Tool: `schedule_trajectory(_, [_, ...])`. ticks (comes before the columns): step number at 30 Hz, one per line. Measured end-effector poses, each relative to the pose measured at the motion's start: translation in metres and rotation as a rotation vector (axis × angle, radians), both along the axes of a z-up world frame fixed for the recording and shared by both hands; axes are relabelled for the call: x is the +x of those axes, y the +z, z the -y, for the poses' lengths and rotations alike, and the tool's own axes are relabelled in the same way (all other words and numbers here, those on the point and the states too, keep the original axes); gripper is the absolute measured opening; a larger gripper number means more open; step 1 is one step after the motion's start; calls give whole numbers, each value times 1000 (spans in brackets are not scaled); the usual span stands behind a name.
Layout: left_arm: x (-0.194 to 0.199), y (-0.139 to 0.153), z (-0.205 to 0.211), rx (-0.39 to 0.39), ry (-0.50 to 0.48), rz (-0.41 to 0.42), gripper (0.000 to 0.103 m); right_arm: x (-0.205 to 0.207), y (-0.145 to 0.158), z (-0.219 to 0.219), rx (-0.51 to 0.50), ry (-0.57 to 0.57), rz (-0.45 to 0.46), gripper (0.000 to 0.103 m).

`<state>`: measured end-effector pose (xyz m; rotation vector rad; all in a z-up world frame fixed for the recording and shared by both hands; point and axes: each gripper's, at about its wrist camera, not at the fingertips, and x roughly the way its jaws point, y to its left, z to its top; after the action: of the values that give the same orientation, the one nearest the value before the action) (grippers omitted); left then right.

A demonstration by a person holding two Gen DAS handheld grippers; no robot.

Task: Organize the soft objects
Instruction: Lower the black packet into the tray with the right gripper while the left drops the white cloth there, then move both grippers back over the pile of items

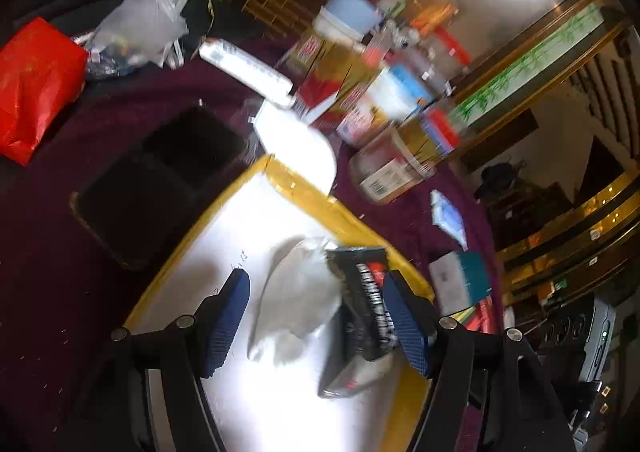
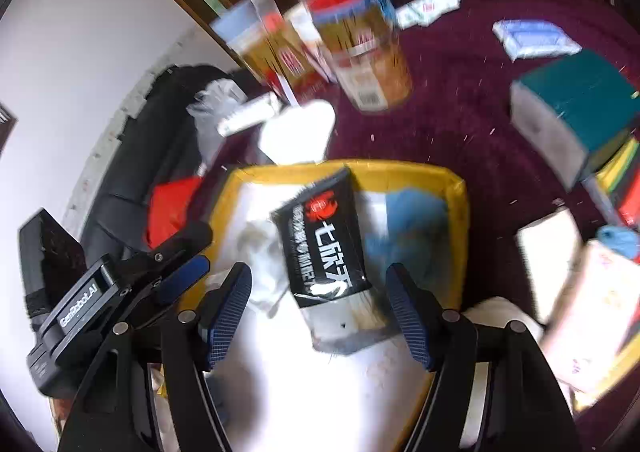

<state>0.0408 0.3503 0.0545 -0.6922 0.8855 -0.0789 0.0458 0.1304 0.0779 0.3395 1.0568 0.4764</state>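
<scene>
Both grippers hang over a yellow-rimmed tray (image 2: 460,192) on the purple-covered desk (image 2: 460,124), and the left gripper (image 1: 316,316) and right gripper (image 2: 320,310) each have their fingers spread wide, pressing on nothing. A black snack packet (image 2: 324,240) lies in the tray between the right fingers, untouched. Beside it lies a white crumpled thing (image 1: 296,300), perhaps a plastic bag, though blur hides detail.

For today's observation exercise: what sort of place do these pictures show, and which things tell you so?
Probably a lived-in room at home, perhaps a dining area: a table under a purple cloth crowded with food jars, dark wooden shelves behind, and a stair railing.
</scene>
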Motion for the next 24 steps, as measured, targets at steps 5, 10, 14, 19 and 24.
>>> schedule_trajectory(5, [-31,38,7,1,4,91,82,-36,41,53,1,-12,127,79])
schedule_trajectory(10, [-65,65,53,47,-85,167,94,-79,50,150,-63,-138,223,82])
schedule_trajectory(14, [-84,59,111,67,-220,149,94,-104,26,238,-129,-282,204,82])
schedule_trajectory(19, [-99,38,190,147,-388,117,94,-128,-2,320,-144,-413,154,82])
schedule_trajectory(24, [-110,17,256,362,-480,109,94,-143,-20,369,-106,-480,132,82])
